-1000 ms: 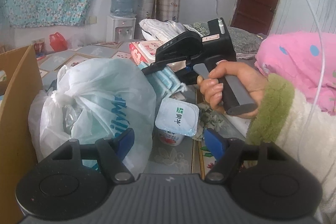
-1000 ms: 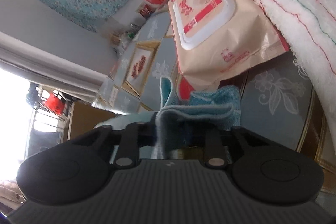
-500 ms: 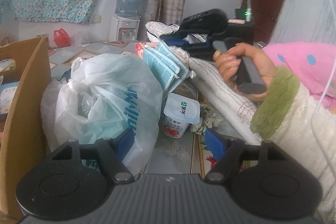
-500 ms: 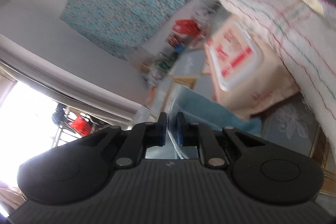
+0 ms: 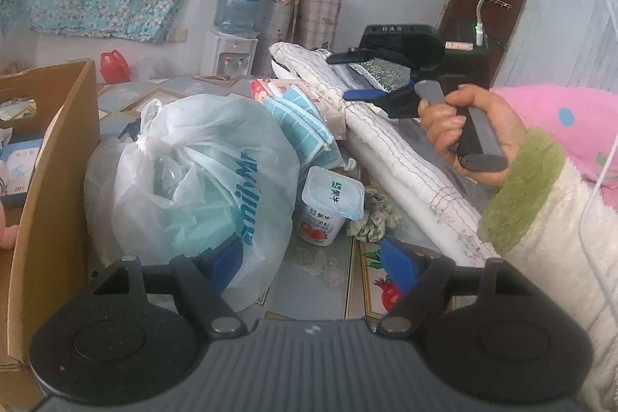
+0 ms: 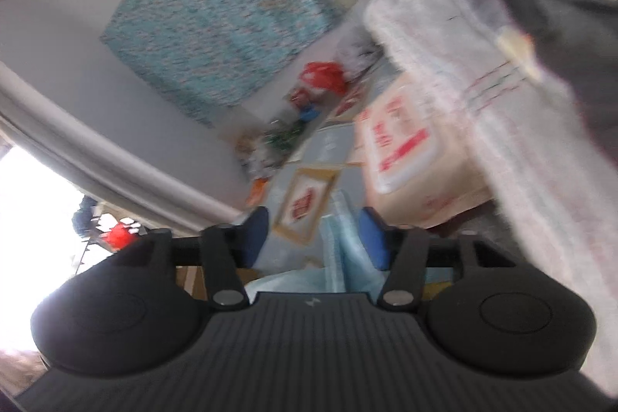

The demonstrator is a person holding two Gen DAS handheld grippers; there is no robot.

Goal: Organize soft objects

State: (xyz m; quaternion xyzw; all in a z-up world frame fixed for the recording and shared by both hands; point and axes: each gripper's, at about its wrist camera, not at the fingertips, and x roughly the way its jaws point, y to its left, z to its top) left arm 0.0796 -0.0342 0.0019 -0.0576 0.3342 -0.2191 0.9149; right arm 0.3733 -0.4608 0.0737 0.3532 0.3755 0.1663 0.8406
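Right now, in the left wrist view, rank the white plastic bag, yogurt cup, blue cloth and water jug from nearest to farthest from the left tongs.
1. white plastic bag, against the left tongs, left side.
2. yogurt cup, just ahead, centre.
3. blue cloth, behind the bag.
4. water jug, by the far wall.

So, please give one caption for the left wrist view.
Open left gripper beside tied plastic bag, yogurt cup ahead.

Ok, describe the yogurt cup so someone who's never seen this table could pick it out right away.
Find the big knotted white plastic bag beside the cardboard box. The yogurt cup stands at its right, on the table in front of the folded blue cloth. It alone is a small tub, with a pale foil lid and red strawberries on its side.
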